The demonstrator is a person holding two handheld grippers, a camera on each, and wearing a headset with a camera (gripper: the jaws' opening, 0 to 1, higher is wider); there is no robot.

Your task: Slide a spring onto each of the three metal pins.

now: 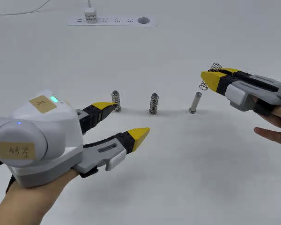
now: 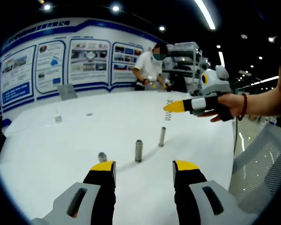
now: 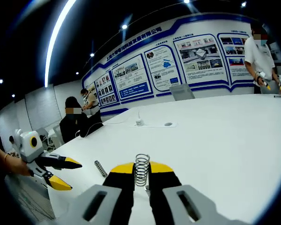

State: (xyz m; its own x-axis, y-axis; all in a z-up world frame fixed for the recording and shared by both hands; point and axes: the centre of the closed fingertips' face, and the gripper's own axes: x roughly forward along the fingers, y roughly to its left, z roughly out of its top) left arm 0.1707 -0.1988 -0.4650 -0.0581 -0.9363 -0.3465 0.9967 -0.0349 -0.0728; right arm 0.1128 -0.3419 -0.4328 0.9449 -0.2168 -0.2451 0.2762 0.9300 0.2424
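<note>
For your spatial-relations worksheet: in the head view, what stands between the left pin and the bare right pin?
The middle pin, with a spring on it, stands between the left pin and the bare pin in the head view.

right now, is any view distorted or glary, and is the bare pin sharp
Head view: even soft light, faint shadows, the bare pin sharp on the white table. Left gripper view: fisheye curves the wall boards, ceiling lights flare. Right gripper view: same curving, a bright strip light streaks the ceiling, the spring between the jaws is crisp.
</note>
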